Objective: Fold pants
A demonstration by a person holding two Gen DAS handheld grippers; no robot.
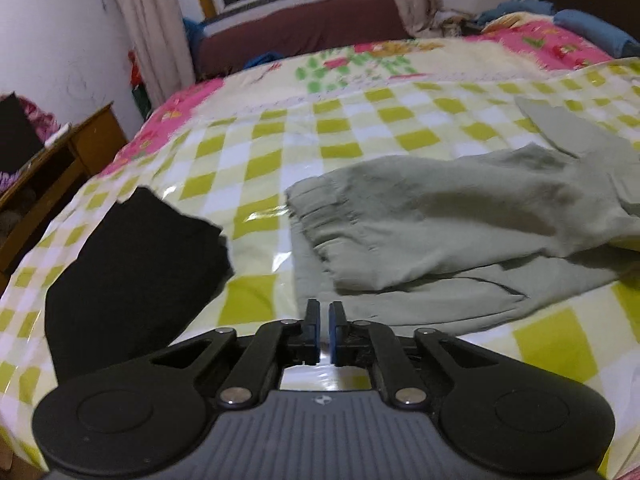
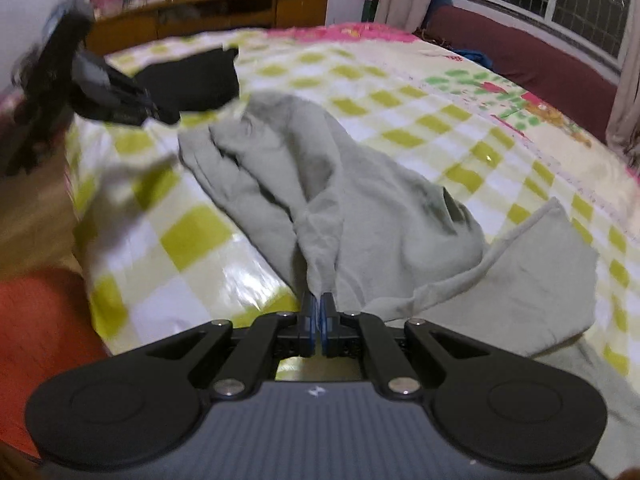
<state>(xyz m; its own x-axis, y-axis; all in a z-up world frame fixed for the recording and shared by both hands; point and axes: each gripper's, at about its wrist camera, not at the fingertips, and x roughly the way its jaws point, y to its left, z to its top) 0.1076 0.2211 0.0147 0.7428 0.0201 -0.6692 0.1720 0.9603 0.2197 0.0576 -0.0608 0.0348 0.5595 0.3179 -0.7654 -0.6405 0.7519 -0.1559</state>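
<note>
Grey-green pants lie rumpled on the checked bed cover, waistband end toward the left in the left wrist view. My left gripper hovers just before the pants' near edge, its jaws almost together with a thin gap and nothing between them. My right gripper is shut on a pinched ridge of the pants and holds it lifted off the bed. The left gripper also shows blurred at the upper left of the right wrist view.
A folded black garment lies on the bed left of the pants, also in the right wrist view. The yellow-green checked plastic cover tops a floral quilt. A wooden desk stands beside the bed. A maroon headboard or sofa is below the window.
</note>
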